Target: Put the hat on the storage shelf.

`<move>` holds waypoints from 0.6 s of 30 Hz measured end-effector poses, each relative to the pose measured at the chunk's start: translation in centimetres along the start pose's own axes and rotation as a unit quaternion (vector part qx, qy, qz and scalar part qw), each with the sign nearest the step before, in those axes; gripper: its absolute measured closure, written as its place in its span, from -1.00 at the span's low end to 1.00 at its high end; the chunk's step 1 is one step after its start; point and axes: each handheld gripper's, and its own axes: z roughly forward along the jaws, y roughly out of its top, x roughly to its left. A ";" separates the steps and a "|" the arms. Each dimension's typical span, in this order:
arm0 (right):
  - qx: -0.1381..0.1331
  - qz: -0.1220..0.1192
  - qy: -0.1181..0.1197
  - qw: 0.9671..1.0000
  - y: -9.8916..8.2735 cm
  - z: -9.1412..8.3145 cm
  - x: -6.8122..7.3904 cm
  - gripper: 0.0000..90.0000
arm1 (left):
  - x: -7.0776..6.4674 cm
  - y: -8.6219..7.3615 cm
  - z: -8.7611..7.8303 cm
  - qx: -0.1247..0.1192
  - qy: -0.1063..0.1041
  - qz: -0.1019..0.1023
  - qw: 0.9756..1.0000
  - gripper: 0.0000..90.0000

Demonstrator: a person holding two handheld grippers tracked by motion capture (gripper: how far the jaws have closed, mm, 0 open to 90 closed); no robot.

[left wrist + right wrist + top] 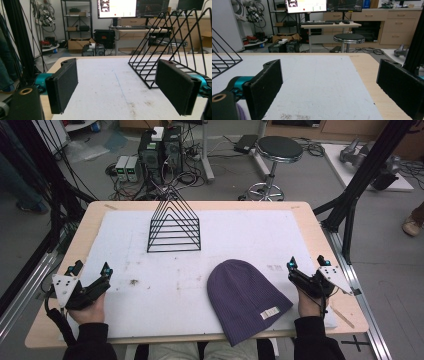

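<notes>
Partly cut off: purple beanie (247, 300).

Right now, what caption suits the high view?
Purple beanie and black wire rack on a white mat.

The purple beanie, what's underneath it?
The purple beanie lies flat on the white mat that covers the wooden table, its folded brim hanging past the near edge. Whether anything sits beneath or inside it cannot be seen; the knit covers that patch.

One beanie (246, 297), one wire rack (174, 227).
</notes>
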 end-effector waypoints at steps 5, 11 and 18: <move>-0.002 0.002 0.001 1.000 0.0 -0.1 0.0 -0.87 | 0.1 0.0 -0.1 -0.001 -0.001 -0.001 1.000 -0.58; -0.003 0.003 0.000 1.000 0.0 -0.1 -0.1 -0.87 | 0.1 0.0 0.0 0.000 0.000 -0.002 1.000 -0.58; -0.003 0.004 -0.001 1.000 0.0 -0.1 -0.1 -0.87 | 0.1 0.0 -0.1 -0.002 0.004 -0.002 1.000 -0.58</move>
